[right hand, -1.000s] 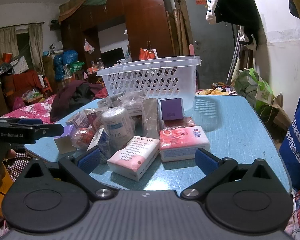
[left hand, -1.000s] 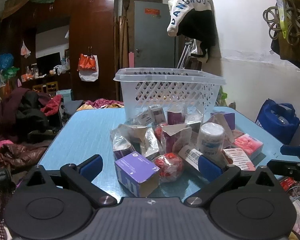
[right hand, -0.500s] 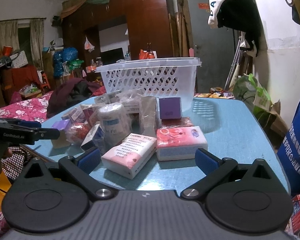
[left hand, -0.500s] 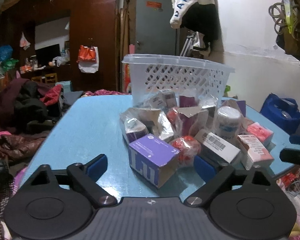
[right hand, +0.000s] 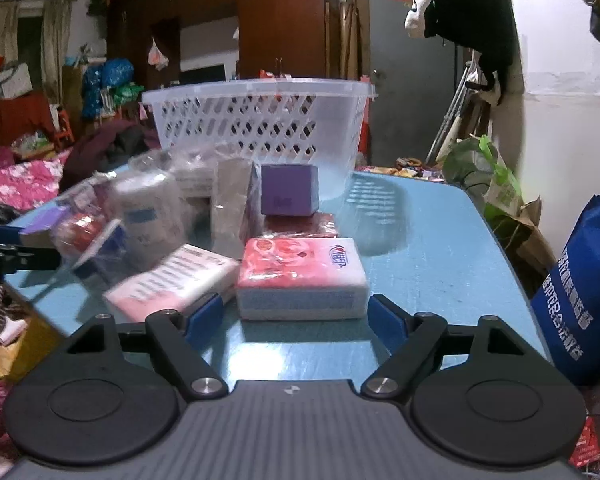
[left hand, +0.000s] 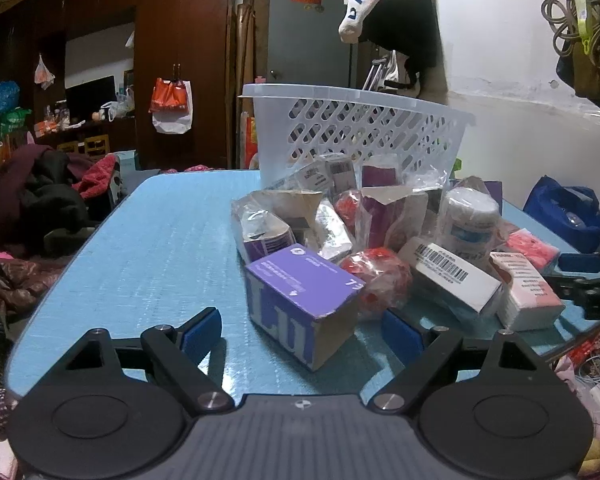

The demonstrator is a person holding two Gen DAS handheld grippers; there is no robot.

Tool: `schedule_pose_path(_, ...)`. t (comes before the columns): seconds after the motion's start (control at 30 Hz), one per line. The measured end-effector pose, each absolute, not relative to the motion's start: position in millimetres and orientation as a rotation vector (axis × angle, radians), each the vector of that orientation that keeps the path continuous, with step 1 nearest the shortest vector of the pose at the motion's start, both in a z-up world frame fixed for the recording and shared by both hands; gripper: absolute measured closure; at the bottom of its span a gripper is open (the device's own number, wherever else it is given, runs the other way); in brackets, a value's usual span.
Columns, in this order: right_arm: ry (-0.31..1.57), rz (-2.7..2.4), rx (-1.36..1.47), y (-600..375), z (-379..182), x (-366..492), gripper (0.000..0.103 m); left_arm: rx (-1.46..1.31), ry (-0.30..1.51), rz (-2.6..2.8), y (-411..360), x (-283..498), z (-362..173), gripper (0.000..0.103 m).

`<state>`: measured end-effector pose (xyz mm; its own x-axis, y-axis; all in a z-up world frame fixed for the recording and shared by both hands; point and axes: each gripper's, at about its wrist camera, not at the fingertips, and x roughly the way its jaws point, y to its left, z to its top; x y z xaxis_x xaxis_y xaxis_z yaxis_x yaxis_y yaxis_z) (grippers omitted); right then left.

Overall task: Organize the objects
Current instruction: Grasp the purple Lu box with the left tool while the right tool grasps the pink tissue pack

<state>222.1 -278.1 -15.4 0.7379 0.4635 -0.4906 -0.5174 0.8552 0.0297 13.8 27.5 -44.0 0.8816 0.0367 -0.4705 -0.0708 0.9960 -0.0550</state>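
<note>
**Both tongs closing in on the pile**

My left tongs (left hand: 302,330) stand wide at the near edge of the blue counter (left hand: 160,248), their jaws having just been closing, with the purple box (left hand: 300,292) between the pads but not yet pressed by them. Just behind it lie a red wrapped ball (left hand: 380,276), a white barcode box (left hand: 452,276) and a white roll in plastic (left hand: 470,216).

My right tongs (right hand: 298,316) are also open and have just been narrowing; the red-and-white tissue pack (right hand: 300,276) sits between the pads, which do not quite touch it. A pink-and-white pack (right hand: 172,280) lies touching its left side. The white plastic basket (right hand: 256,120) stands behind the heap, at the far end of the counter.
</note>
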Motion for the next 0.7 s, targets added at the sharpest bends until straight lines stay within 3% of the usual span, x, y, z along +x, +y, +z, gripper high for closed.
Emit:
schedule_pose_path(0.17, 0.489, 0.540, -0.084, -283.3, -22.2, 224.8, 0.023, -0.029, 0.466, 0.063, 23.5, 14.3, -50.7, 0.013)
schedule_pose_path(0.33, 0.490, 0.552, -0.040, -294.7, -19.9, 221.3, 0.028, 0.009, 0.453, 0.085, 26.2, 9.5, -50.9, 0.030)
schedule_pose_path(0.53, 0.499, 0.557, -0.028, -293.1, -19.8, 223.6, 0.025, 0.090, 0.424, 0.085, 29.0, 13.4, -52.0, 0.029)
schedule_pose_path(0.6, 0.495, 0.559, -0.031, -292.1, -20.2, 223.7, 0.024, 0.109, 0.411, 0.073, 30.5, 15.8, -53.4, 0.021)
schedule_pose_path(0.67, 0.492, 0.562, -0.028, -292.9, -20.1, 224.3, 0.026, 0.102, 0.406, 0.050, 34.3, 17.1, -53.5, 0.021)
schedule_pose_path(0.7, 0.488, 0.560, -0.024, -293.7, -20.2, 224.5, 0.027, 0.090, 0.407, 0.034, 36.3, 17.3, -54.0, 0.025)
